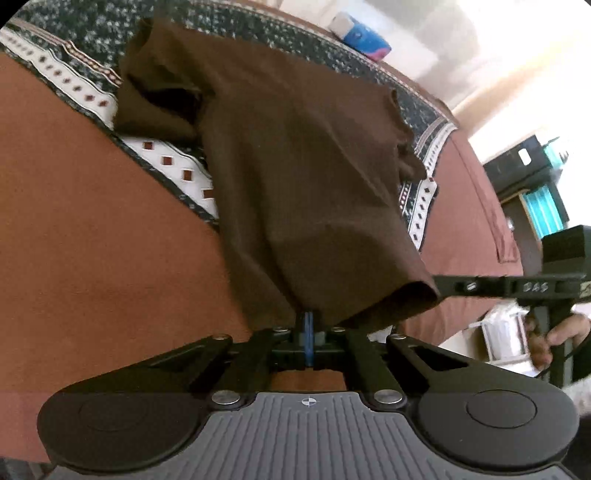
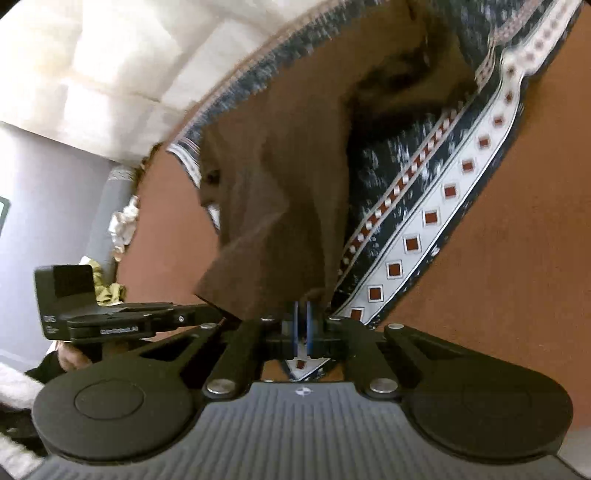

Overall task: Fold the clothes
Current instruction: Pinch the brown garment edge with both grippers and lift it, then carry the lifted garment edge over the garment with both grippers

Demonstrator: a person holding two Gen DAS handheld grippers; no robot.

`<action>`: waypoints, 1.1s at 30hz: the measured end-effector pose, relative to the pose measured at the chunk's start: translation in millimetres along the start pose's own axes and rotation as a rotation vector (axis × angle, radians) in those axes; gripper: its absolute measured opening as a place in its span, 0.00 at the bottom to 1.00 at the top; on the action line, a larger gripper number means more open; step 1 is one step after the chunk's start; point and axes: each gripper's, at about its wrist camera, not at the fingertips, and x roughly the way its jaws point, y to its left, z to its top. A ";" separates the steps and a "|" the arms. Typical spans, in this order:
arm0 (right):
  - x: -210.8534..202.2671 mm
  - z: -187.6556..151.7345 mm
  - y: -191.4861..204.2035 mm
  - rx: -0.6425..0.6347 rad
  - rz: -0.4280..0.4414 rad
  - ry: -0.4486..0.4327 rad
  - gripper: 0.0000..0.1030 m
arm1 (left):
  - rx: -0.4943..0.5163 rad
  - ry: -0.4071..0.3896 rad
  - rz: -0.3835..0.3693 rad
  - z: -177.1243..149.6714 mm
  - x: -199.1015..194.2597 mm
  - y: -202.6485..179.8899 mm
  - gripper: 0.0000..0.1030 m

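Left wrist view: left claw [image 1: 308, 325] has its blue pads together, clamped on the near hem of a brown garment [image 1: 295, 166]. Cloth runs away from the pads, up across a patterned blanket [image 1: 166, 162] with dark speckled field and white border of red diamonds. Blanket lies on a bed with rust-brown cover [image 1: 92, 221]. One sleeve sits bunched toward the blanket's far left; the other drapes toward its right edge. Right claw [image 1: 441, 286] enters from the right side, pinching the same hem at its near right corner; a hand [image 1: 554, 338] grips its handle. Hem sags between the two claws. Blue-and-white packet [image 1: 360, 33] rests by the bed's far edge.

Right wrist view: right claw [image 2: 302, 325] closed on a corner of the brown garment [image 2: 277, 184], pads nearly touching with cloth between. Left claw [image 2: 218, 312] visible at left, at the neighbouring corner of the hem. Patterned blanket [image 2: 424, 229] border runs diagonally along the right of the garment; rust-brown cover [image 2: 517, 240] beyond it. Picture is blurred toward the far edge.
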 end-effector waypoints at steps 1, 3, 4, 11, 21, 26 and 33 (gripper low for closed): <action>-3.8 -1.0 -0.1 -0.007 -0.007 0.002 0.05 | 0.004 0.012 0.014 -1.9 -0.1 2.4 0.00; -5.2 -3.0 -2.3 -0.009 -0.023 0.011 0.05 | 0.014 0.038 0.062 -7.6 3.1 8.4 0.00; -2.9 -4.1 -4.3 -0.006 -0.032 0.019 0.05 | 0.013 0.044 0.076 -9.6 3.4 10.4 0.00; 4.7 -11.6 -14.1 -0.020 -0.127 0.054 0.08 | 0.172 0.007 0.084 -11.7 -8.8 -15.5 0.28; 12.8 -20.0 27.4 -0.176 -0.171 0.039 0.40 | 0.375 -0.015 0.221 -19.8 19.4 -51.5 0.38; 23.1 -29.3 28.4 -0.198 -0.236 0.045 0.40 | 0.354 -0.044 0.260 -17.8 20.7 -49.9 0.38; 29.1 -30.3 26.4 -0.244 -0.315 0.023 0.40 | 0.239 -0.063 0.257 -13.4 15.9 -32.6 0.02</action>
